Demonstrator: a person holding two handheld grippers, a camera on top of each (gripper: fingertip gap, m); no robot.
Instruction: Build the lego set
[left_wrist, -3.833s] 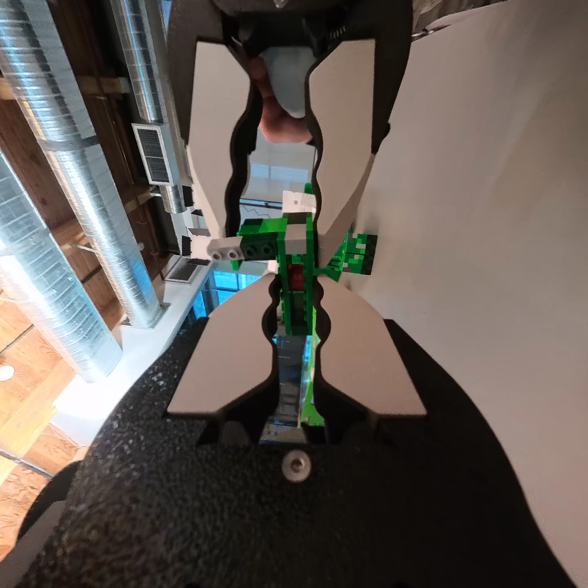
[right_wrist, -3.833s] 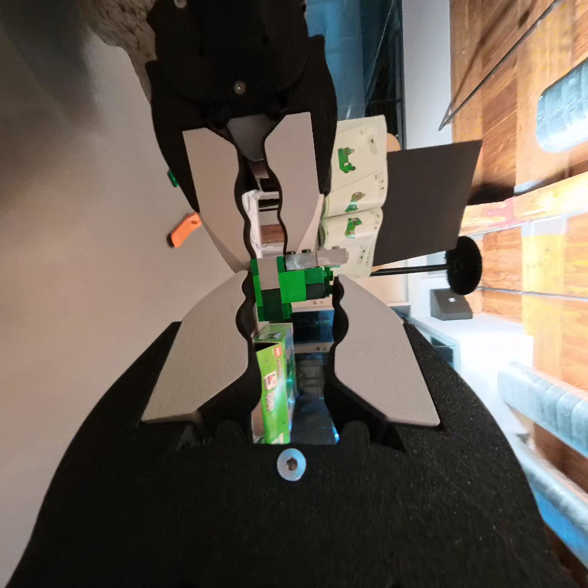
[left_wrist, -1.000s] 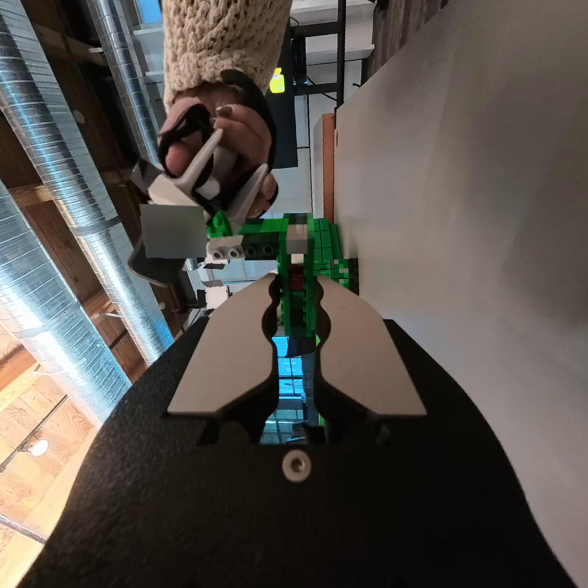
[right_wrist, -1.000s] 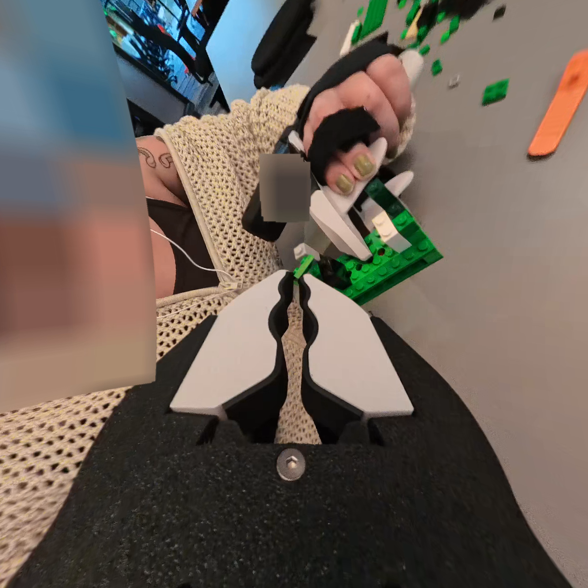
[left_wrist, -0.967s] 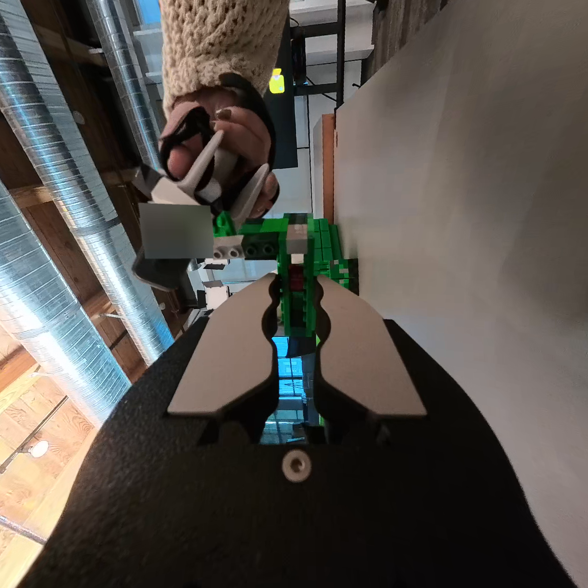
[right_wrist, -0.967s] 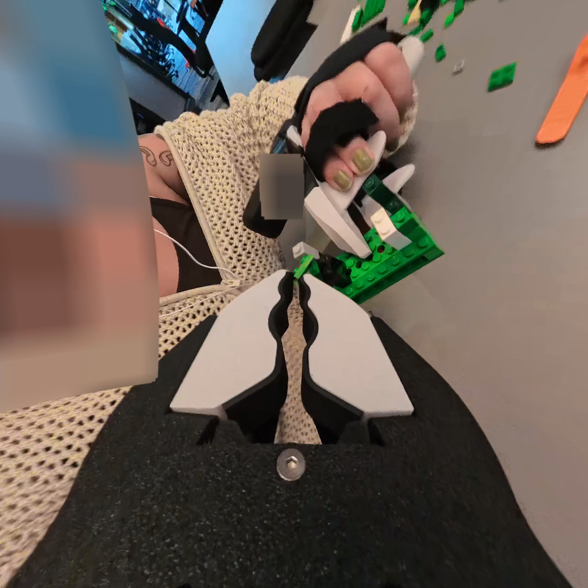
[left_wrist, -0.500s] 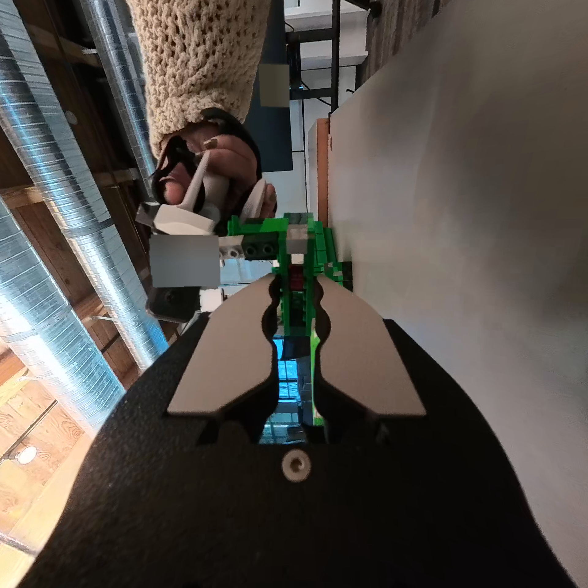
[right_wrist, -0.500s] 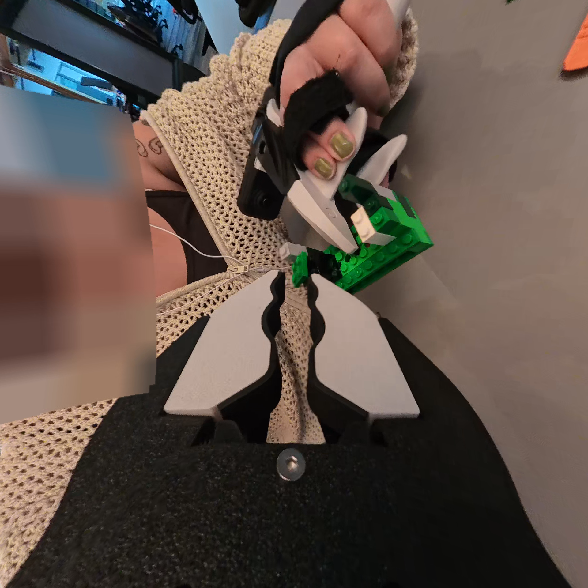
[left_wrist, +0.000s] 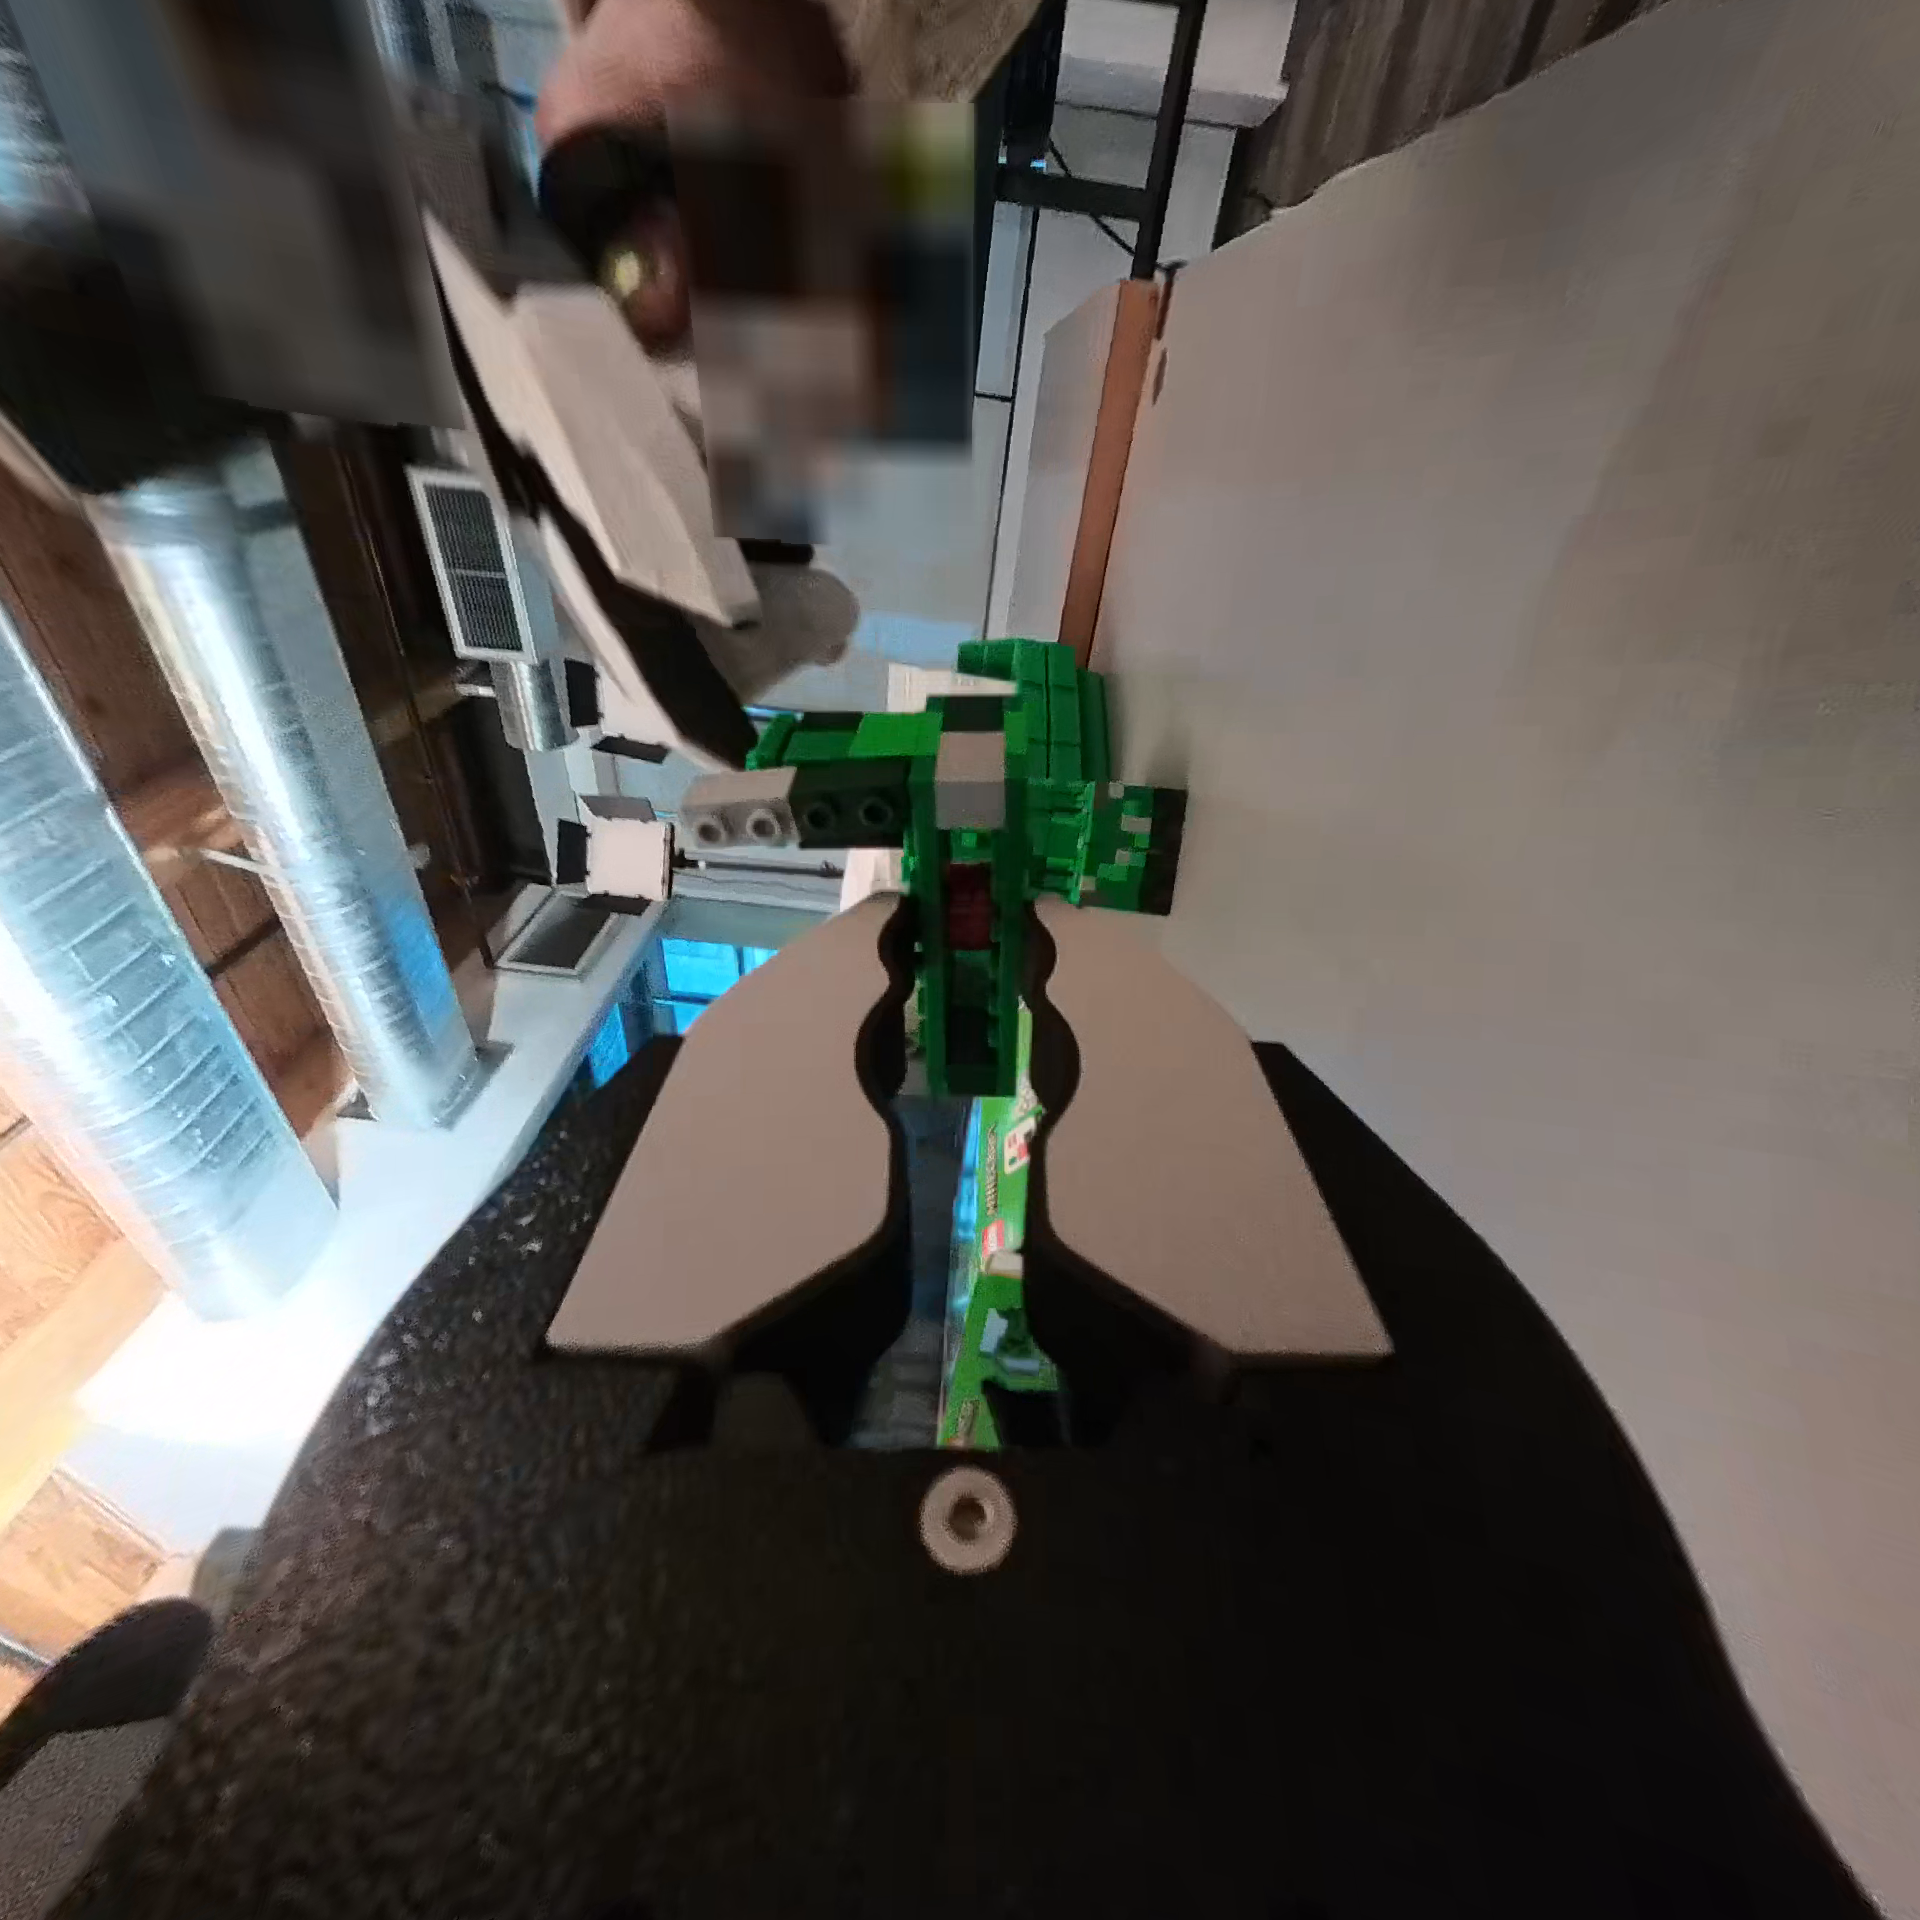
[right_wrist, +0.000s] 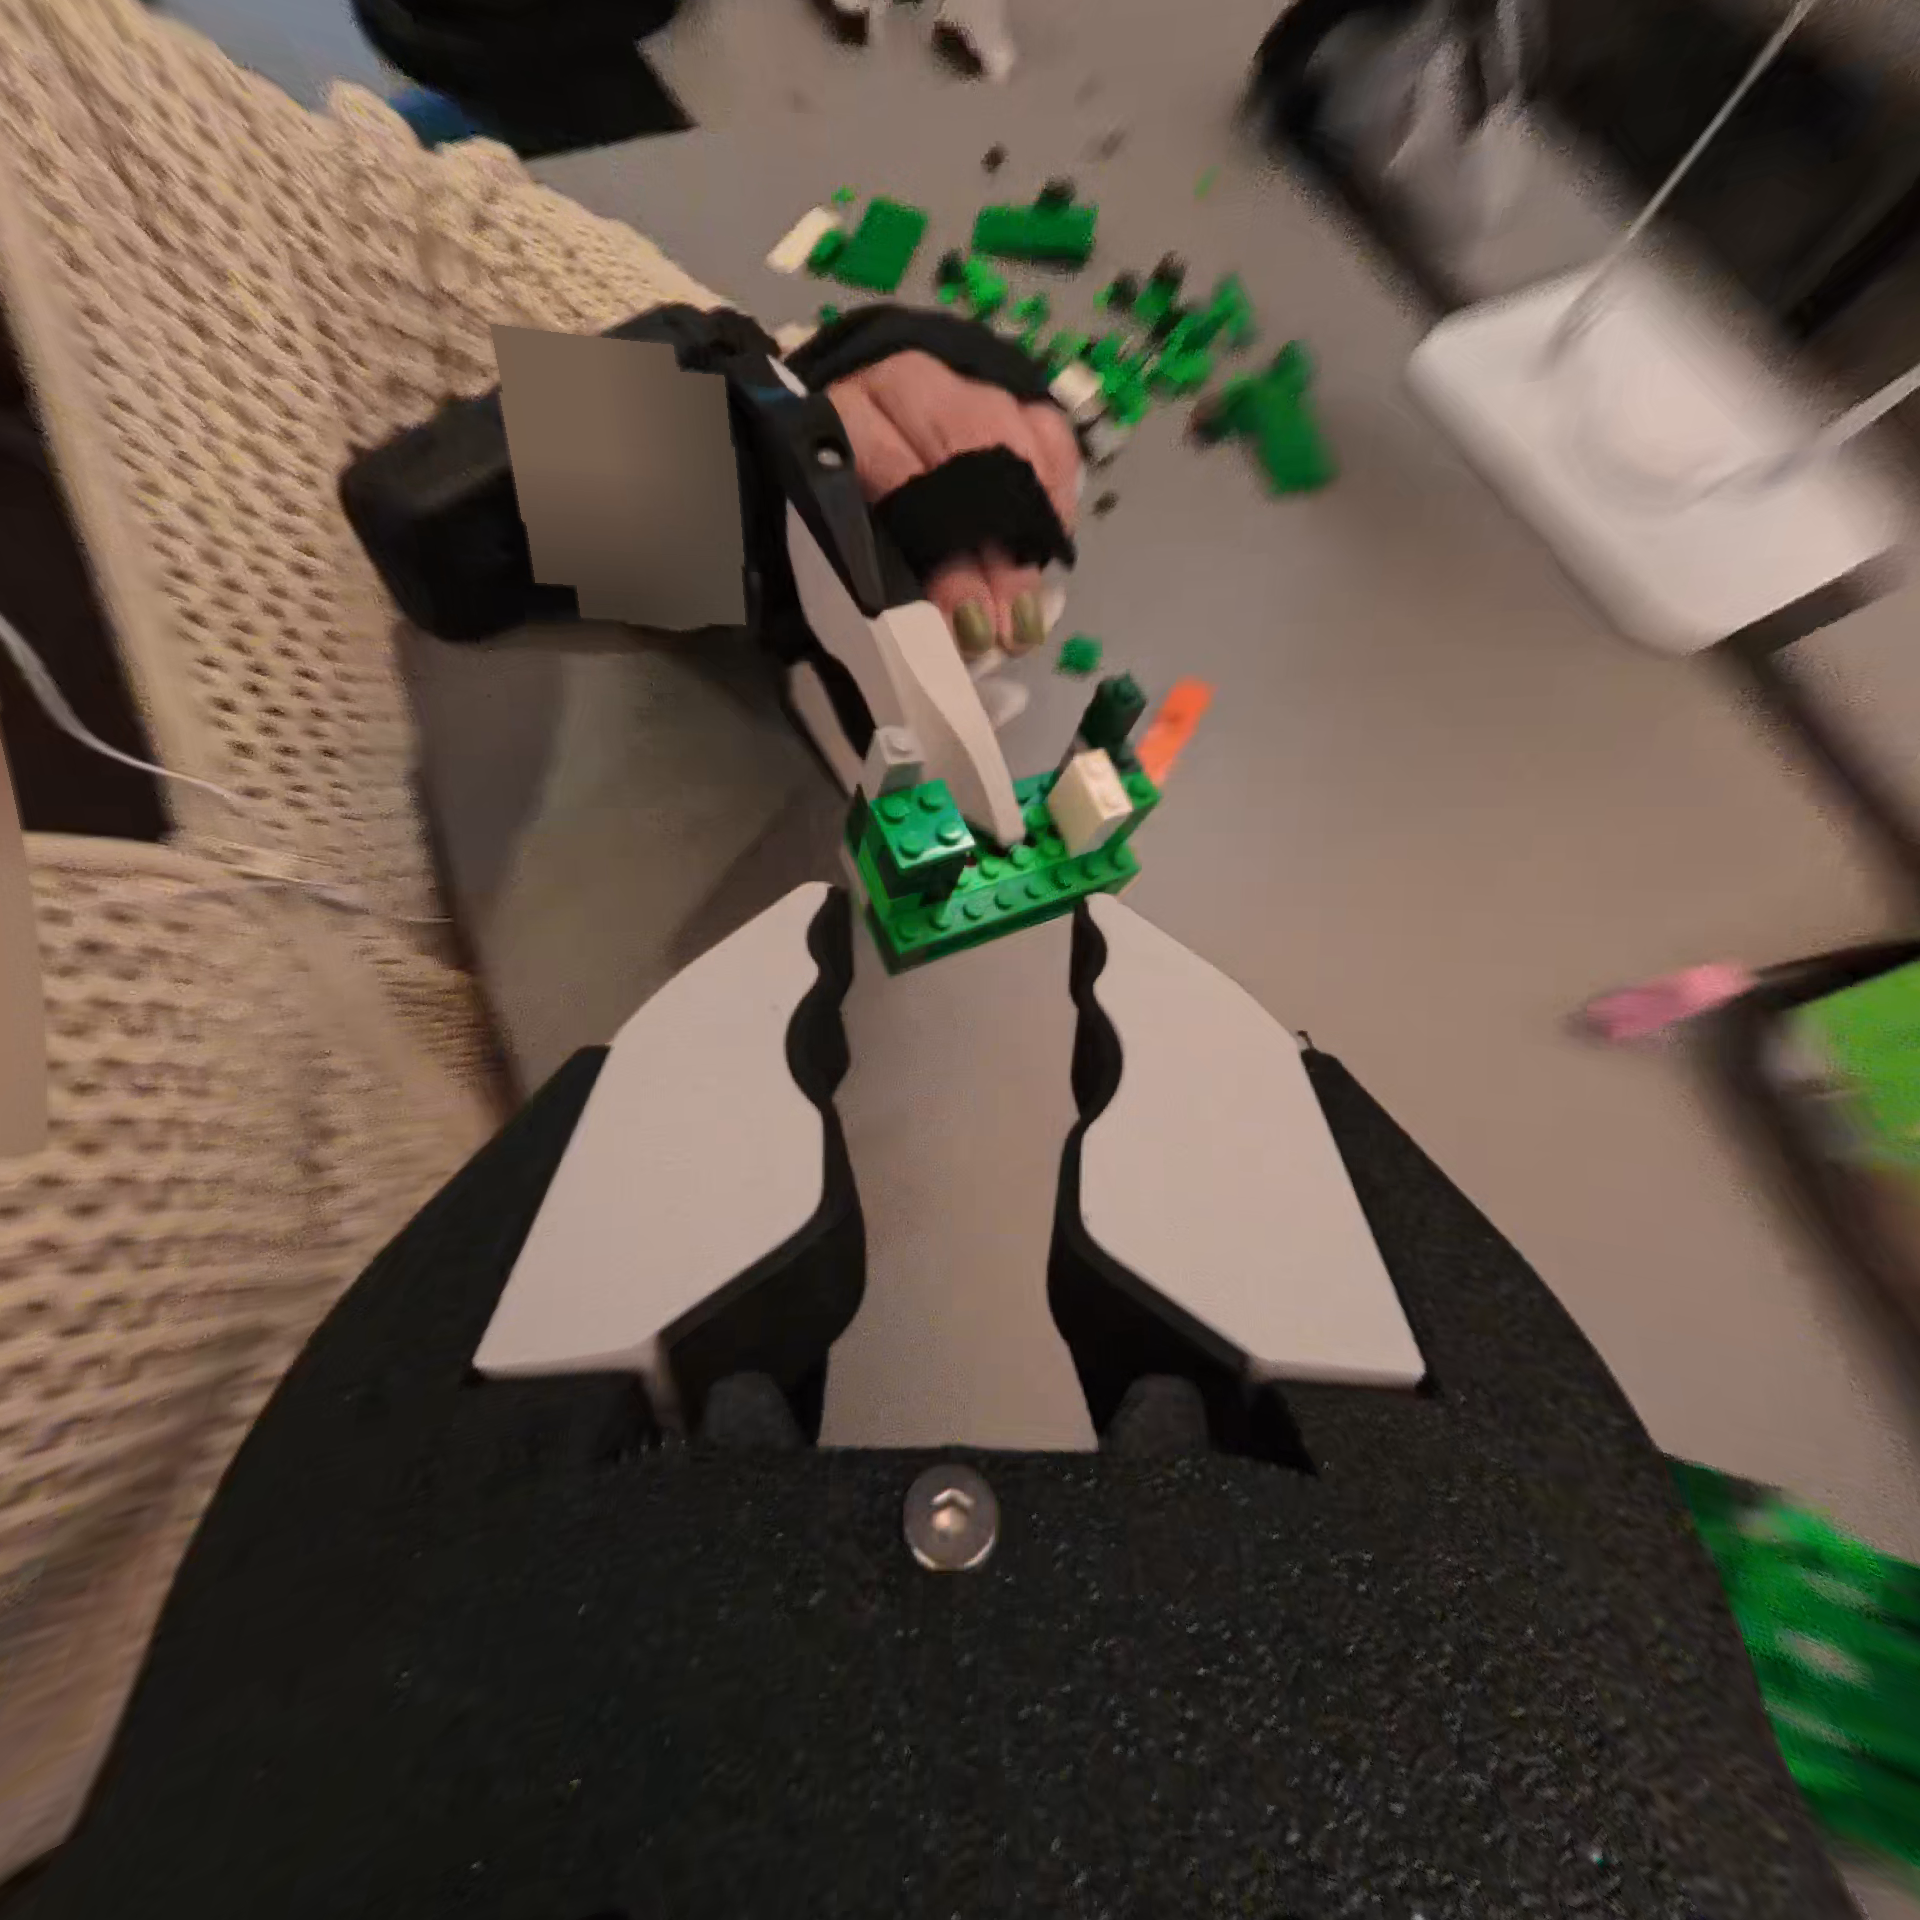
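Observation:
My left gripper (left_wrist: 966, 925) is shut on the green lego build (left_wrist: 997, 790) and holds it above the grey table (left_wrist: 1558, 727). A grey and black studded bar (left_wrist: 790, 821) sticks out from the build's left side. In the right wrist view the build (right_wrist: 987, 873) hangs just beyond my right gripper (right_wrist: 956, 914), which is open and empty. The left gripper (right_wrist: 966, 769) clamps it from above. A small green brick (right_wrist: 925, 831) and a white brick (right_wrist: 1086, 810) sit on the build. The right gripper (left_wrist: 623, 520) shows blurred at the upper left of the left wrist view.
Several loose green and white pieces (right_wrist: 1091, 301) lie scattered on the far table. An orange separator tool (right_wrist: 1174, 727) lies behind the build. A blurred white object (right_wrist: 1662, 468) is at upper right, a pink piece (right_wrist: 1662, 1013) and a green box (right_wrist: 1860, 1091) at right. One gripper's finger ends stand about 5 centimeters off the other's.
My right gripper was shut on a small green piece at the build; it has opened and drawn back. The small green brick now sits on the build. The left gripper still holds the build.

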